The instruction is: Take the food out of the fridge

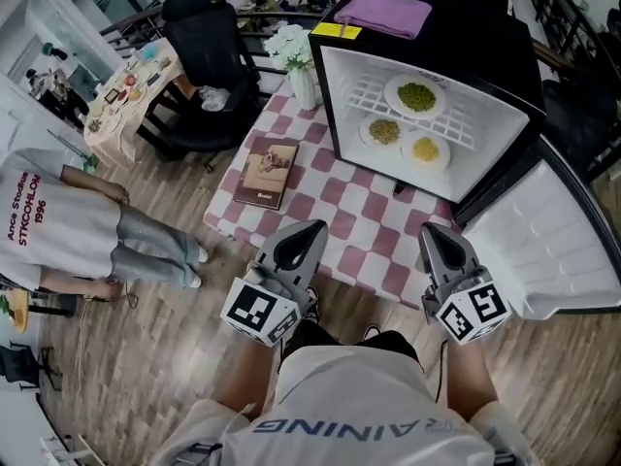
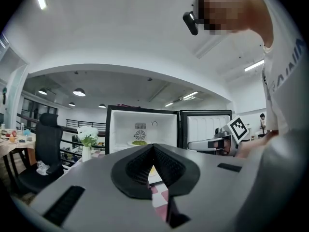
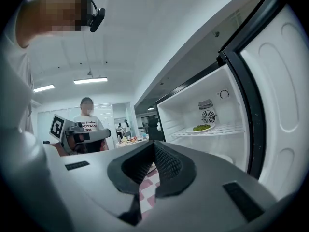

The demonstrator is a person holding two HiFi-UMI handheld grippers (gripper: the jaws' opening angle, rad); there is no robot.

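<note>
A small black fridge (image 1: 505,56) stands open on a table with a red-and-white checked cloth (image 1: 340,231). On its white wire shelf are three plates of food: a green one (image 1: 415,96), a paler green one (image 1: 384,131) and a yellow one (image 1: 425,149). The green plate (image 2: 139,142) also shows in the left gripper view, and the same plate (image 3: 201,128) in the right gripper view. My left gripper (image 1: 315,227) and right gripper (image 1: 430,229) hover over the table's near edge, short of the fridge. Both are shut and hold nothing. Left gripper (image 2: 153,148) and right gripper (image 3: 154,144) point level at the fridge.
The fridge door (image 1: 553,231) swings open at the right, close to my right gripper. A book (image 1: 269,171) and a vase of white flowers (image 1: 296,56) are on the table. A purple cloth (image 1: 383,13) lies on the fridge. At left are a black chair (image 1: 209,56) and a person (image 1: 58,226).
</note>
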